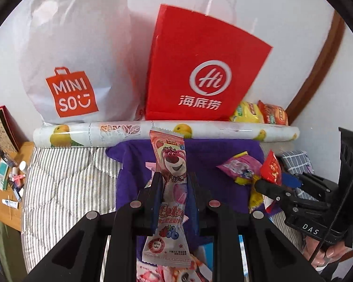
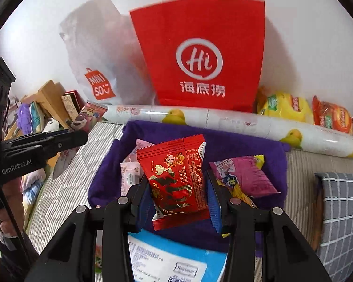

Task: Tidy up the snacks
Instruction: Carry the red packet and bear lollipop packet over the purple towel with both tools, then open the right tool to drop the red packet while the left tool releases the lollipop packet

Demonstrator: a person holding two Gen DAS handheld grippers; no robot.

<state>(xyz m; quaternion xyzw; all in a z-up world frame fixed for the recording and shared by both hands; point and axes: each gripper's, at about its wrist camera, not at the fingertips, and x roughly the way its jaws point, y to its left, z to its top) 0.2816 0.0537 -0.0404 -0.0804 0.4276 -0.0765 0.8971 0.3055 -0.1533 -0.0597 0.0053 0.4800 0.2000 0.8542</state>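
My left gripper [image 1: 173, 183] is shut on a long pink bear snack packet [image 1: 171, 164], held upright above the purple cloth [image 1: 134, 164]. It also shows in the right wrist view [image 2: 88, 117]. My right gripper [image 2: 178, 188] is shut on a red snack packet [image 2: 176, 178], held above the purple cloth [image 2: 235, 143]; this packet also shows in the left wrist view [image 1: 271, 168]. A pink packet [image 2: 244, 176] and pale pink packets [image 2: 129, 174] lie on the cloth. A red paper bag [image 2: 200, 54] and a white Miniso bag [image 1: 70, 70] stand behind.
A rolled fruit-print sheet [image 1: 164, 131] lies across the striped bed [image 1: 58, 188] before the bags. Yellow and orange snack bags [image 2: 306, 112] sit at the back right. A grey checked cushion [image 2: 341, 211] is at right. A cluttered wooden table [image 1: 9, 183] is at left.
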